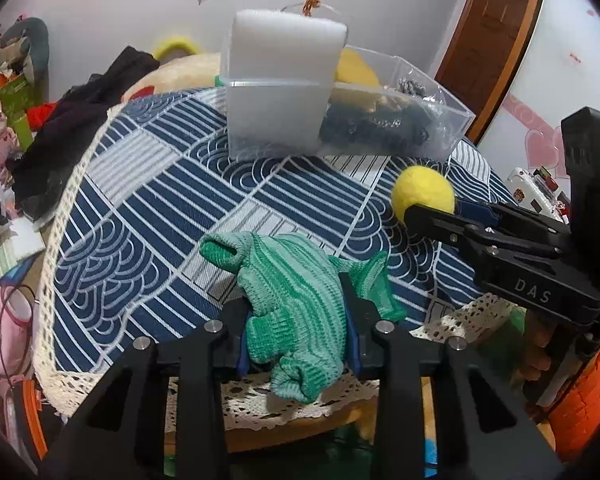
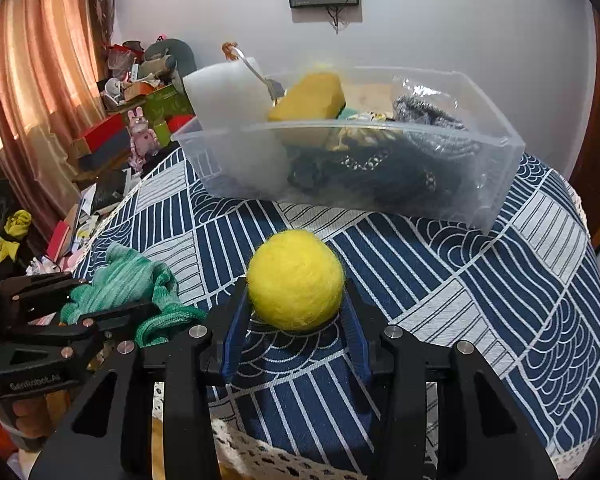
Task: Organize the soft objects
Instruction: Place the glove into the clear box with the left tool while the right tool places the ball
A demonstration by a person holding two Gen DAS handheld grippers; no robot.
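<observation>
Currently left claw [image 1: 296, 320] pinches the green knit cloth [image 1: 296, 300] at lower centre of the worktop [image 1: 148, 208], right claw [image 2: 296, 300] pinches the yellow felt ball [image 2: 296, 280] mid-frame, clear bin [image 2: 480, 176] above both; risk: ball squirts out or cloth snags on the bin rim.

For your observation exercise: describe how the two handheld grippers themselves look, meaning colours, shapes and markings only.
Both the left gripper and the right gripper are black angular linkages with silver round pins and blue inner finger pads. One body reads "DAS", the other "GenRobot.AI". A green light glows on the right unit.
</observation>
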